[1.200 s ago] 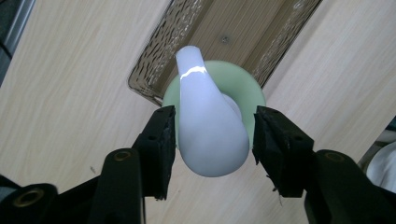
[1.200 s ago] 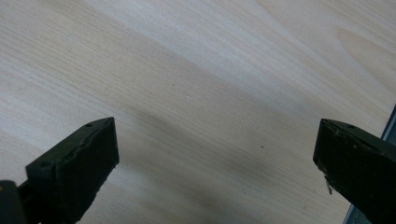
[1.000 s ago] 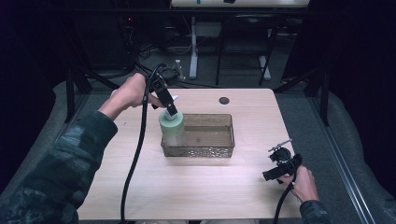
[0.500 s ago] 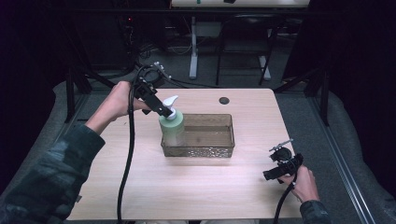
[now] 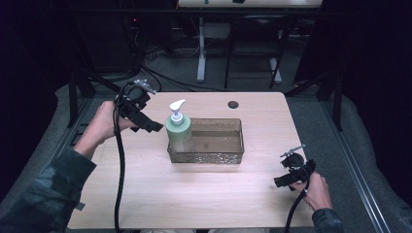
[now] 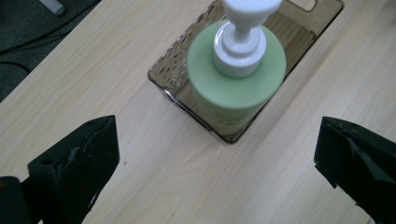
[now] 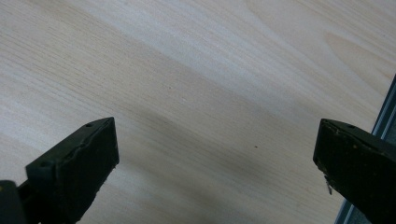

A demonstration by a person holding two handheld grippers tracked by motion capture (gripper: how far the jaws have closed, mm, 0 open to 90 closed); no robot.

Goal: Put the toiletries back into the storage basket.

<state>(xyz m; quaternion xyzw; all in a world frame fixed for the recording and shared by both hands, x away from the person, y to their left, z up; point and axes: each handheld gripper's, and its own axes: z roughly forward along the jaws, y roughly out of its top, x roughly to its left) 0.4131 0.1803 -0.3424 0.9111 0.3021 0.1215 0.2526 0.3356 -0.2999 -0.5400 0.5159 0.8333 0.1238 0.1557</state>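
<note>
My left claw (image 5: 154, 128) hangs over the table (image 5: 145, 194) with its jaws spread wide; they have just been opening, and nothing sits between them. Just beyond its tips, a short way off and not touching, the green soap bottle (image 5: 179, 132) stands upright in the near left corner of the smoky plastic bin (image 5: 228, 156), its white pump (image 5: 177, 108) on top. In the left gripper view I look down on the bottle (image 6: 236, 77) ahead of the jaws, centred between them, with the bin (image 6: 173, 77) stretching away behind it. My right claw (image 5: 281, 181) rests low over the table's near right corner, well apart from the bin. Its jaws also stand wide apart, with bare wood (image 7: 196, 93) ahead of them.
</note>
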